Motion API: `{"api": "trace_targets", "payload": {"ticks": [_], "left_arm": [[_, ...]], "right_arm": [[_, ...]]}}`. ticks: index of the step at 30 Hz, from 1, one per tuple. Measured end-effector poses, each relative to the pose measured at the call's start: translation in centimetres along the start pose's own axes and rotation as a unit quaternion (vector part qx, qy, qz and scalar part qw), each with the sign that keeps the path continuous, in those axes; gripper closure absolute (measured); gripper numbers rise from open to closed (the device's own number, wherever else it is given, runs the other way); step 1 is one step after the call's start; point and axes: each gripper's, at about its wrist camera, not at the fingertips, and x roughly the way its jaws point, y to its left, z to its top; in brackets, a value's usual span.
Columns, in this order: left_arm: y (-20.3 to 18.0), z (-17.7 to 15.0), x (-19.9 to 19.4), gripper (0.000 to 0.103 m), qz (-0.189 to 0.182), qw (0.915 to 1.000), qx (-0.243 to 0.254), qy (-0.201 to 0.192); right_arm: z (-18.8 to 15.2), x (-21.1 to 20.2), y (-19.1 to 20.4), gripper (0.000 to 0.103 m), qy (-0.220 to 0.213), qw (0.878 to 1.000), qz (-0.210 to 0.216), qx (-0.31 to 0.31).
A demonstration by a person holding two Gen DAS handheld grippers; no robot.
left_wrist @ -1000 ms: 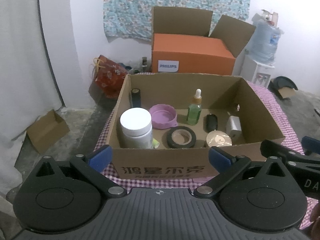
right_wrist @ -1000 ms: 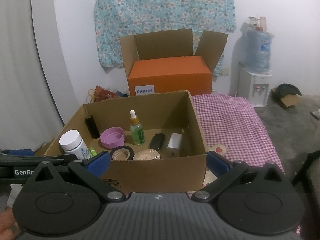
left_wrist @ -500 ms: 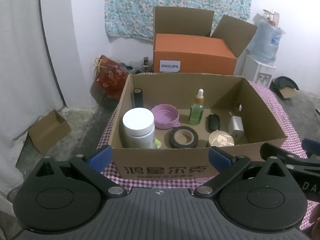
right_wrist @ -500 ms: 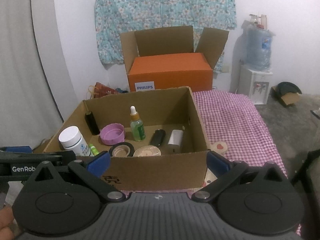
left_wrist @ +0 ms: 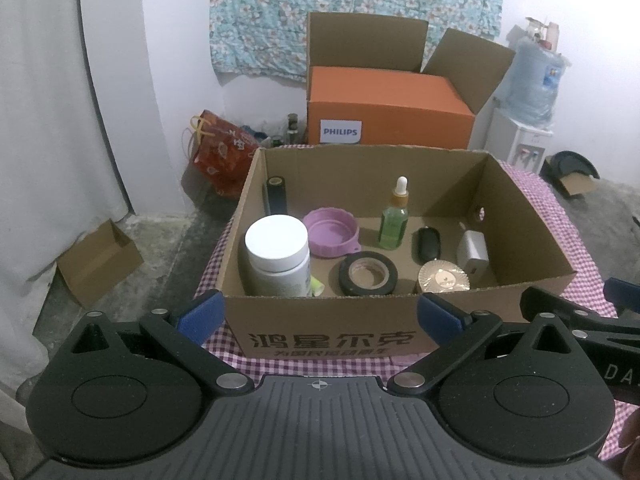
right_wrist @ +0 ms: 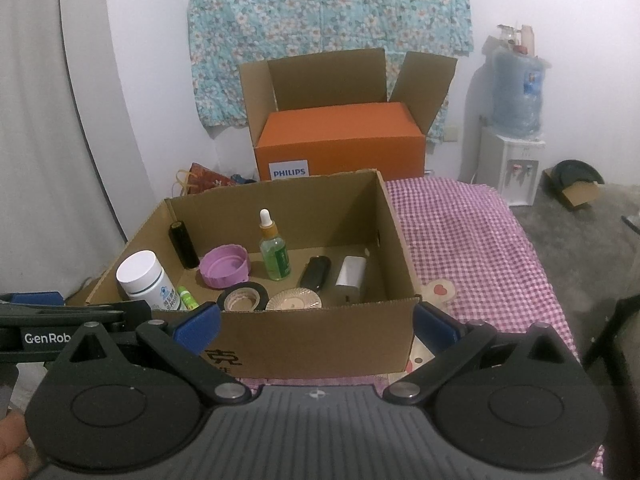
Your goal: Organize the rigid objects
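Two grippers are held wide open and empty just before an open cardboard box set on a checked cloth: the left gripper and the right gripper. Inside the box, a white jar is seen at the near left corner, a black tape roll at the near middle, a purple lid and a green dropper bottle farther back, and a white charger at the right.
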Motion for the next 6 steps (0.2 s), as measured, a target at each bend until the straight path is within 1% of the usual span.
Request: {"api": "trace_targets", "payload": {"ticks": [6], "left_arm": [[0.14, -0.01, 0.07, 0.0, 0.0, 1.0, 0.0, 0.001]], "right_arm": [[-0.07, 0.01, 0.01, 0.0, 0.0, 1.0, 0.0, 0.0]]}}
